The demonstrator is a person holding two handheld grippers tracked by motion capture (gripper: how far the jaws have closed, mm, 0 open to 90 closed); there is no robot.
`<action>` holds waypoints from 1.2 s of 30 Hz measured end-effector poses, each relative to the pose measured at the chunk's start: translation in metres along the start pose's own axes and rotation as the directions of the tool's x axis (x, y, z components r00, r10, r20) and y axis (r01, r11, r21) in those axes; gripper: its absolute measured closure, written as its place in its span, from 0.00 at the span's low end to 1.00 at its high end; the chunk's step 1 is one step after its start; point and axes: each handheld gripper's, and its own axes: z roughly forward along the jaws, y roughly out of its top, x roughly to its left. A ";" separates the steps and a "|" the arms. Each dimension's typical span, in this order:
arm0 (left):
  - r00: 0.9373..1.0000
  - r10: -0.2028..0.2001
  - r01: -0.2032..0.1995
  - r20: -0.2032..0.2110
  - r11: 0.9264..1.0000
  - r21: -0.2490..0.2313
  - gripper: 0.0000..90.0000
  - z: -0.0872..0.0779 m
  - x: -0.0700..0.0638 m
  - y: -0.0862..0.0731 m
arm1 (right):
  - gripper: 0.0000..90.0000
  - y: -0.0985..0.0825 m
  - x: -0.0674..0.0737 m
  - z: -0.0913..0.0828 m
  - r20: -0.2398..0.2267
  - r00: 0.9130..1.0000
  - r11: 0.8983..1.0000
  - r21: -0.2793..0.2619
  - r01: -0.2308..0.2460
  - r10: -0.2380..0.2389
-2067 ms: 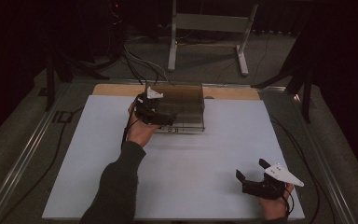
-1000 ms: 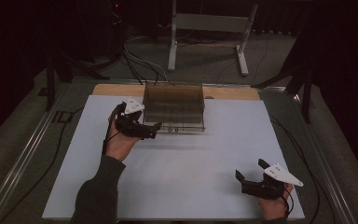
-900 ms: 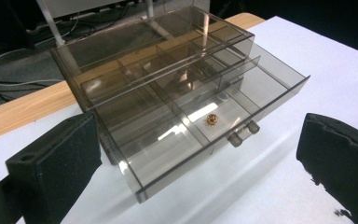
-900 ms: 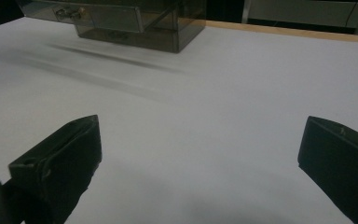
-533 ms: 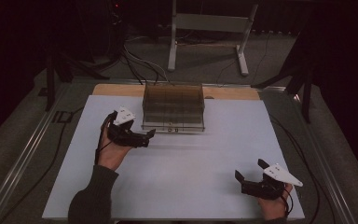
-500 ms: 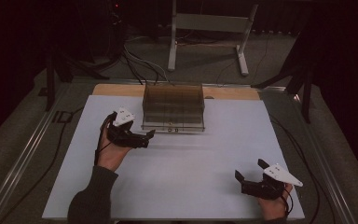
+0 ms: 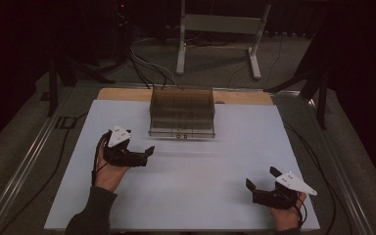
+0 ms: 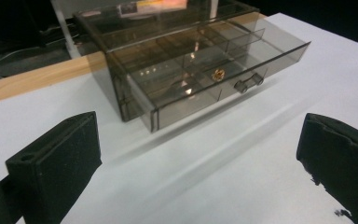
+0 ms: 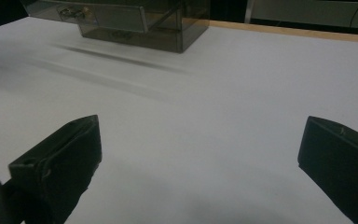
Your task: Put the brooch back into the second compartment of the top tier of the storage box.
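Note:
A smoky see-through drawer box (image 7: 181, 111) stands at the far middle of the white table top (image 7: 200, 196). In the left gripper view its drawer (image 8: 200, 79) is pulled out. The drawer has dividers, two small knobs (image 8: 244, 83) on the front, and a tiny gold item (image 8: 219, 73) inside. My left gripper (image 7: 147, 155) (image 8: 200, 158) is open and holds nothing, a little to the near left of the box. My right gripper (image 7: 262, 177) (image 9: 200, 158) is open with nothing in it at the near right. The box (image 9: 135, 18) lies far ahead of it.
A wooden strip (image 7: 122, 94) runs along the table's far edge behind the box. Cables (image 7: 147, 63) and a metal stand (image 7: 215, 29) sit on the floor beyond. Metal rails (image 7: 24, 161) flank the table.
My left gripper has pulled back from the box's front left corner toward the near left of the table. The right gripper has stayed put.

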 end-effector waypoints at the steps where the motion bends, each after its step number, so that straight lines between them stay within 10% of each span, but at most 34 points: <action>1: 1.000 -0.003 0.003 -0.003 1.000 -0.004 0.00 -0.001 0.000 -0.003 | 0.00 0.000 0.000 0.000 -0.001 1.000 1.000 0.000 0.000 0.000; 16: 0.999 -0.020 0.020 -0.030 1.000 0.012 0.00 -0.012 0.001 -0.038 | 0.00 0.000 0.002 0.001 -0.008 1.000 1.000 -0.004 0.005 -0.005; 36: 0.997 -0.039 0.033 -0.074 0.996 -0.084 0.00 -0.043 -0.002 -0.077 | 0.00 0.000 0.005 0.003 -0.034 0.999 1.000 -0.007 0.020 -0.020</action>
